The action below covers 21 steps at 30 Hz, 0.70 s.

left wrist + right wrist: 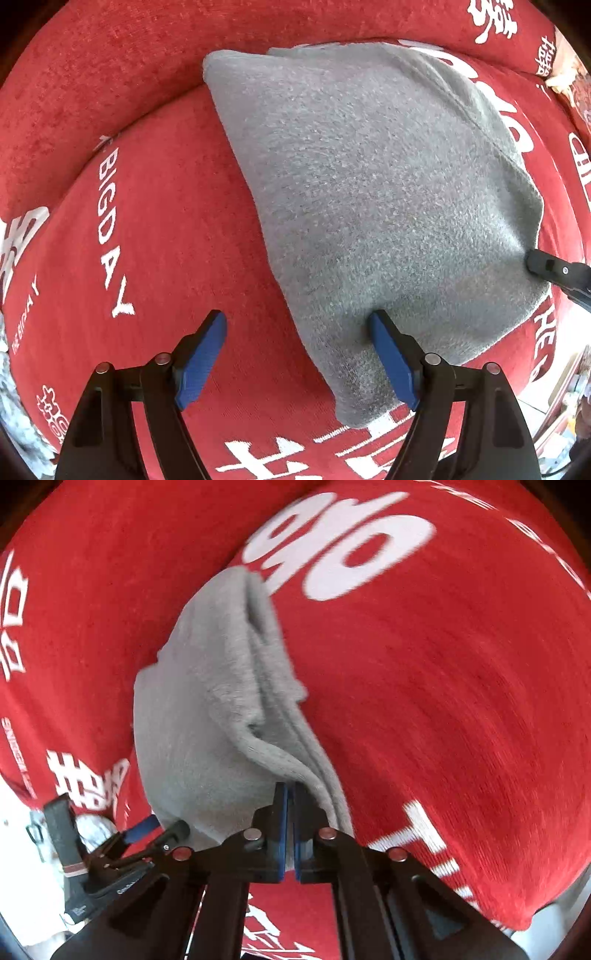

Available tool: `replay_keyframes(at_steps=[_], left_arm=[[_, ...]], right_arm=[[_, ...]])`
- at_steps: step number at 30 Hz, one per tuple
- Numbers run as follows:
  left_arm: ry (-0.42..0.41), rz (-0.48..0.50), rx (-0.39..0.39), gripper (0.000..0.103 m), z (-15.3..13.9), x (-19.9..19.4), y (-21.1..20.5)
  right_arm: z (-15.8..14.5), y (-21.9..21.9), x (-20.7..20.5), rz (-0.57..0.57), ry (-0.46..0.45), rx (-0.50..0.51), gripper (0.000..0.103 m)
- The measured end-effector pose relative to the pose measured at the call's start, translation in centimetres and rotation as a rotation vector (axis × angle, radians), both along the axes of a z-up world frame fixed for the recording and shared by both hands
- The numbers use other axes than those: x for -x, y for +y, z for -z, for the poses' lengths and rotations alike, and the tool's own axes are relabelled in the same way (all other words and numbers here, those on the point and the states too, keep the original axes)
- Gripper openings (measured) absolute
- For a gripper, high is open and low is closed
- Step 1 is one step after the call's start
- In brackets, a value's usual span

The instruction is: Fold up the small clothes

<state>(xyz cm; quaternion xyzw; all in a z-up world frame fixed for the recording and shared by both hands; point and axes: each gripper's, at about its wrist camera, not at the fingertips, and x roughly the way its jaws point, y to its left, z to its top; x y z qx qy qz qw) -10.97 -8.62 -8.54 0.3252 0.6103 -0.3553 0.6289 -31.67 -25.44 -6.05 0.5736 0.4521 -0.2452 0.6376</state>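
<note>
A grey fleecy garment (369, 192) lies folded on a red cover with white lettering (166, 240). My left gripper (297, 317) points down, open wide across the garment's near left edge. One blue pad rests on the grey cloth and the other stands over the red cover. My right gripper (290, 786) is shut on the garment's (207, 709) layered edge and lifts it a little. In the left wrist view the right gripper (535, 258) shows at the garment's right edge. In the right wrist view the left gripper (162, 827) shows at the lower left.
A red raised back (110, 74) runs behind the seat. The seat's edge drops to a pale floor (554, 417) at the lower right. Something fluffy and pale grey (14, 406) lies at the lower left, and mixed items (565, 74) sit at the top right.
</note>
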Motion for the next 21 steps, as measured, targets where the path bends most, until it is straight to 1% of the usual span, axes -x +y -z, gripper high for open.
replay_keyframes(at_steps=[4, 9, 13, 17, 18, 20, 21], left_arm=[[0.016, -0.006, -0.006, 0.081, 0.0, -0.2, -0.1], [0.033, -0.007, -0.009, 0.081, 0.1, -1.3, -0.3], [0.041, -0.01, -0.014, 0.081, -0.1, -1.7, -0.2], [0.038, -0.007, -0.017, 0.081, -1.0, -2.0, 0.0], [0.035, -0.006, -0.016, 0.081, -1.1, -1.7, 0.1], [0.031, -0.004, -0.009, 0.081, -1.7, -1.8, 0.3], [0.028, -0.004, -0.006, 0.081, -1.9, -1.9, 0.3]], right_arm=[[-0.3, 0.0, 0.8, 0.019, 0.017, -0.003, 0.0], [-0.9, -0.1, 1.5, 0.074, 0.047, -0.011, 0.001], [-1.6, -0.3, 2.3, 0.1, 0.115, 0.01, 0.014], [-2.3, -0.4, 3.1, 0.128, 0.104, 0.011, 0.015], [-2.5, -0.4, 3.2, 0.127, 0.098, 0.018, 0.017], [-2.9, -0.4, 3.2, 0.122, 0.095, 0.03, 0.027], [-3.1, -0.3, 3.1, 0.119, 0.097, 0.039, 0.039]])
